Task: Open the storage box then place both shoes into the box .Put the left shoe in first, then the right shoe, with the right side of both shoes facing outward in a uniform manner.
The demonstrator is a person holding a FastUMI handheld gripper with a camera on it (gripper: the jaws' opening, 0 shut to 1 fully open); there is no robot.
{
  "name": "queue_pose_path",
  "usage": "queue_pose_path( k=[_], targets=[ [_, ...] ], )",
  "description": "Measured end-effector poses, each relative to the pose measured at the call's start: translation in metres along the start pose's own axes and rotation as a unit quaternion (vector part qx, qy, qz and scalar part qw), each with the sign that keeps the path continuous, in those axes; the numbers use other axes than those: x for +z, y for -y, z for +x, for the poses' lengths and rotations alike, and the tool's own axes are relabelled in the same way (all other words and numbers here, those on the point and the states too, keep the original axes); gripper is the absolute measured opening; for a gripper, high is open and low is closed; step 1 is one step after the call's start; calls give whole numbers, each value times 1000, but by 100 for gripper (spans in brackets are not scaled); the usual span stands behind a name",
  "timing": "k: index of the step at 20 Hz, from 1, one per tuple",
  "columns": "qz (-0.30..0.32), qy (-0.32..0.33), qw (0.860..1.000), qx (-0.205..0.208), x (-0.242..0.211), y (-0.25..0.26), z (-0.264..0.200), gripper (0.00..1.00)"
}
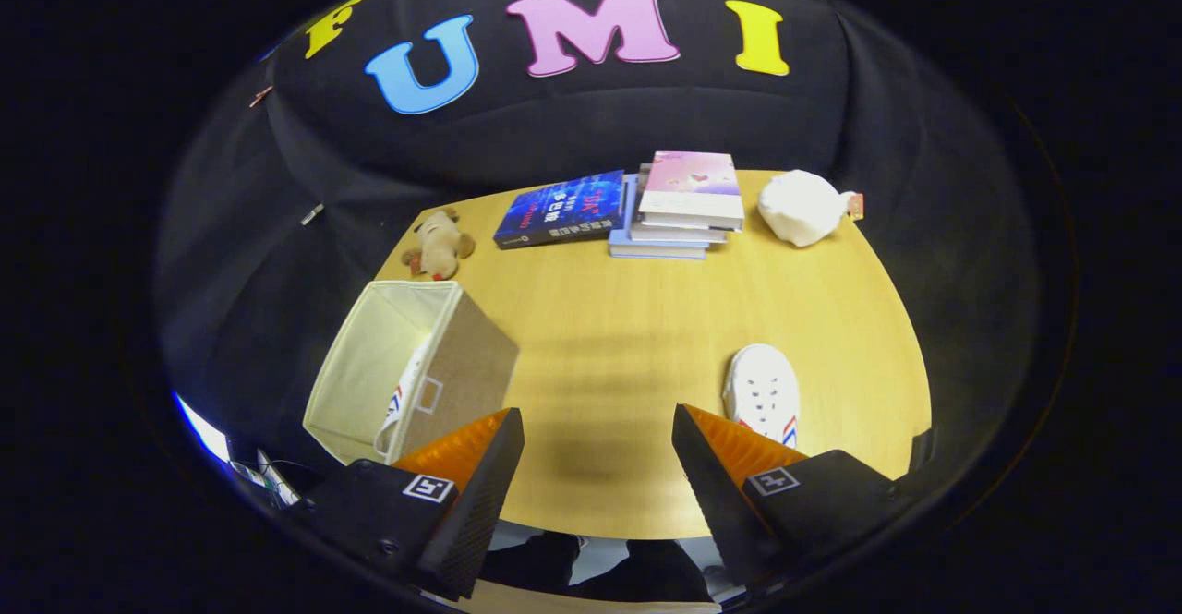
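The open beige storage box (pixel 406 365) stands on the wooden table (pixel 628 319), just ahead of my left finger. A white shoe with red and blue stripes (pixel 406 394) leans inside it against the near wall. A second white shoe (pixel 764 392) with the same stripes lies on the table just beyond my right finger. My gripper (pixel 598 429) hovers above the table's near edge, open, with nothing between its fingers.
A stack of books (pixel 683 206) and a dark blue book (pixel 561 210) lie at the far side. A brown plush toy (pixel 436 243) sits beyond the box. A white soft bundle (pixel 802 206) rests right of the books.
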State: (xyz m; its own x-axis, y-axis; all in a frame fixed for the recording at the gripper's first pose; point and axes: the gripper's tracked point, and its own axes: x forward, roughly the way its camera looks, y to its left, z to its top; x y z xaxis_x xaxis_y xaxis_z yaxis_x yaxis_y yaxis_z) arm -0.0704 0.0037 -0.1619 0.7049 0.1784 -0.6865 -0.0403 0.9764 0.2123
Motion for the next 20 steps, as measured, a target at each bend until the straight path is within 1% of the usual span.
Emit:
queue_pose_path(
  k=[3,5,6,7,9,10,13,15,17,20],
  targets=[
    [-3,-12,1000,-17,-15,51,1,99],
    [-23,-23,999,-32,-27,80,5,99],
    [-31,-26,998,-40,-26,82,9,99],
    [-36,-30,998,-46,-31,94,11,99],
    [-37,-42,997,-57,-43,117,19,99],
    [-38,-48,996,-65,-55,143,24,99],
    [-41,-78,992,-88,-77,178,39,99],
    [-30,-99,990,-94,-90,193,50,99],
    [-20,-122,988,-89,-100,197,56,97],
    [-31,-136,986,-91,-104,201,69,96]
  ],
)
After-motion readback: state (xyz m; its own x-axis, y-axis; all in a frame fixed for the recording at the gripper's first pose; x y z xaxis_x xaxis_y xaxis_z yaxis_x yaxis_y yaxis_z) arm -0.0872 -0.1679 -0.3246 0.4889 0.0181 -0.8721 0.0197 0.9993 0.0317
